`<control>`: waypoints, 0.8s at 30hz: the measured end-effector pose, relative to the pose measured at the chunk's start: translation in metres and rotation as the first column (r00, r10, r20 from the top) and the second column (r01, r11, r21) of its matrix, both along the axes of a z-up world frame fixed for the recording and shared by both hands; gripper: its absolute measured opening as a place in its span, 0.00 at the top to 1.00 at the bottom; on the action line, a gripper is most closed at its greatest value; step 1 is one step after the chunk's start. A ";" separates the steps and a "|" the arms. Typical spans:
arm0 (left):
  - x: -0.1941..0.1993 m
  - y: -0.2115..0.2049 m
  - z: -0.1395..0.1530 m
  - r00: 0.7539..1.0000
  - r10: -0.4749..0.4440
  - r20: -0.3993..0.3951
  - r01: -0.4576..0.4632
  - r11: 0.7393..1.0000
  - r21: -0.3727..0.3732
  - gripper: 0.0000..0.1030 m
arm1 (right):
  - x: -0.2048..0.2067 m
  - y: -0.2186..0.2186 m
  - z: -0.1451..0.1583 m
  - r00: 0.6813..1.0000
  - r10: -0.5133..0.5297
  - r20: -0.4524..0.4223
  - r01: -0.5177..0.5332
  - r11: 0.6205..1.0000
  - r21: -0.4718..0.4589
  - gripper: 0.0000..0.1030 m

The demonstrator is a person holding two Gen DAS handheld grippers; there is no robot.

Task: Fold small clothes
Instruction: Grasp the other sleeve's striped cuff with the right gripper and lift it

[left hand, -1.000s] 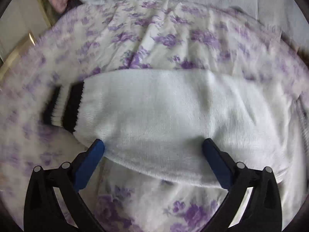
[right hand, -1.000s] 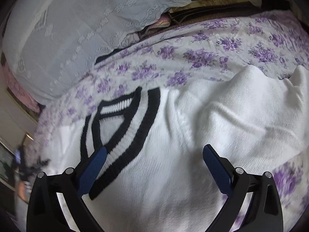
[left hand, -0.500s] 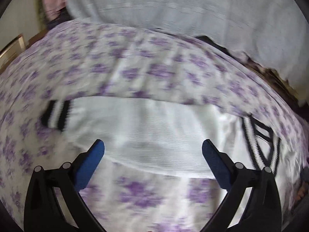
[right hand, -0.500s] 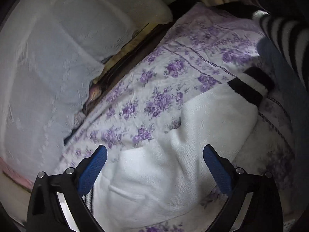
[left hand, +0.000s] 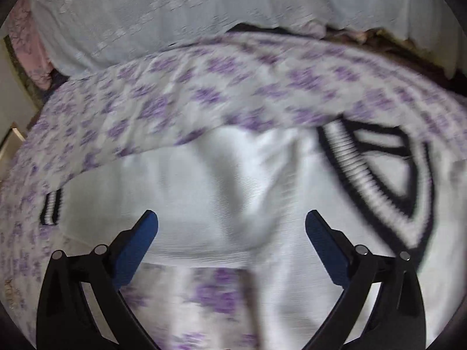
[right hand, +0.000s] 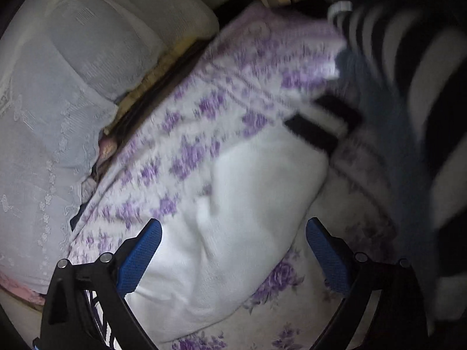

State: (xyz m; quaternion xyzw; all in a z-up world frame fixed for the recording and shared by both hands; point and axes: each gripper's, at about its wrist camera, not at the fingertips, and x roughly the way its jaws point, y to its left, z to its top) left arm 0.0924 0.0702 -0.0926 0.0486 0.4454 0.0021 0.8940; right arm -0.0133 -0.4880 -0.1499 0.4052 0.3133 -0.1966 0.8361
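Observation:
A small white knit sweater (left hand: 221, 192) lies spread on a bed. Its black-and-white striped V-neck collar (left hand: 376, 172) is at the right in the left wrist view, and one striped sleeve cuff (left hand: 52, 207) is at the left. My left gripper (left hand: 230, 233) is open and empty, hovering over that sleeve. In the right wrist view the other sleeve (right hand: 242, 210) runs up to its striped cuff (right hand: 321, 128). My right gripper (right hand: 233, 245) is open and empty above this sleeve.
The bed has a white sheet with purple flowers (left hand: 204, 93). White lace-covered pillows (right hand: 58, 102) lie at the head of the bed. A person's black-and-white striped clothing (right hand: 423, 87) fills the right side of the right wrist view.
Both grippers have swung: the left view turned right until the collar came in. The right view turned from the collar out along the other sleeve to its cuff. Both stayed open.

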 end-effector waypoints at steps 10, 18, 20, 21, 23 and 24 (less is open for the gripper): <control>0.011 -0.089 -0.055 0.986 -0.141 -0.085 0.140 0.990 -0.014 0.04 | 0.009 -0.013 -0.006 0.991 -0.087 0.104 0.091 0.995 -0.040 0.03; 0.010 -0.078 -0.070 0.988 -0.135 -0.068 0.129 0.988 -0.086 0.04 | -0.002 -0.006 -0.005 0.955 -0.002 0.298 -0.020 0.997 0.069 0.03; 0.009 -0.081 -0.069 0.989 -0.136 -0.061 0.131 0.989 -0.072 0.04 | -0.001 -0.003 -0.007 0.956 0.007 0.293 -0.032 0.996 0.078 0.03; 0.010 -0.080 -0.069 0.989 -0.134 -0.062 0.129 0.988 -0.079 0.04 | 0.000 -0.002 -0.007 0.959 0.002 0.285 -0.027 0.996 0.085 0.03; 0.010 -0.079 -0.069 0.989 -0.132 -0.062 0.127 0.988 -0.088 0.04 | 0.004 -0.003 -0.011 0.980 -0.041 0.193 0.034 0.999 0.037 0.04; 0.009 -0.079 -0.068 0.989 -0.132 -0.060 0.127 0.988 -0.085 0.04 | 0.007 -0.005 -0.012 0.984 -0.063 0.164 0.065 0.998 -0.007 0.05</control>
